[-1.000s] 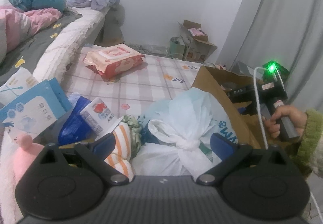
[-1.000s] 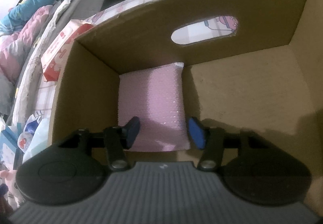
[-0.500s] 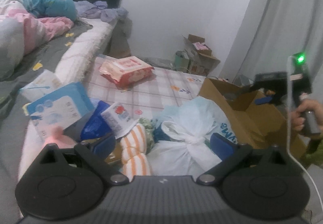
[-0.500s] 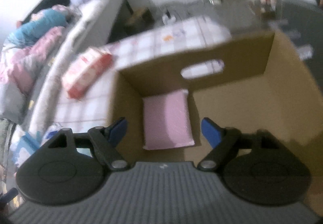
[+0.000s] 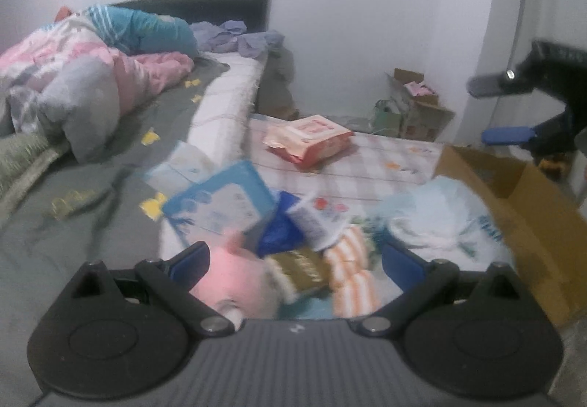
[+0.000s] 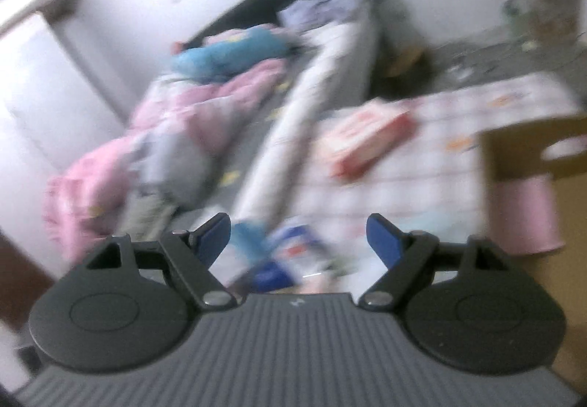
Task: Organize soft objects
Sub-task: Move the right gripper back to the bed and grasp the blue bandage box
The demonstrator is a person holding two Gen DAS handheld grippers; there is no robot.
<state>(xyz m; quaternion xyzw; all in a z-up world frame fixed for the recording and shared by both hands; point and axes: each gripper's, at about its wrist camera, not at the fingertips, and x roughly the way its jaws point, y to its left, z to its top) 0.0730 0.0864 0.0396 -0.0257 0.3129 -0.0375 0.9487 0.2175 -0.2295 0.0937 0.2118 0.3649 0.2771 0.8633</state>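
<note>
My left gripper (image 5: 293, 260) is open above a heap of soft things: a pink plush toy (image 5: 231, 282), an orange-striped cloth (image 5: 352, 271), an olive pack (image 5: 301, 266), a blue pouch (image 5: 279, 231) and a tied white plastic bag (image 5: 440, 223). A cardboard box (image 5: 521, 209) stands to the right. My right gripper (image 6: 299, 242) is open and empty, raised over the heap; it also shows in the left wrist view (image 5: 513, 106). A pink padded pack (image 6: 524, 212) lies in the box (image 6: 513, 150). The right wrist view is blurred.
A red-and-white tissue pack (image 5: 308, 139) lies on the checked mat (image 5: 367, 168). A blue-and-white pack (image 5: 220, 201) leans by the bed (image 5: 110, 157), which holds rumpled quilts. Small boxes (image 5: 414, 102) stand at the far wall.
My right gripper has lifted out of the box, leaving the pink pack inside, and swung left toward the heap. My left gripper has pulled back and left, bringing the pink plush between its fingers.
</note>
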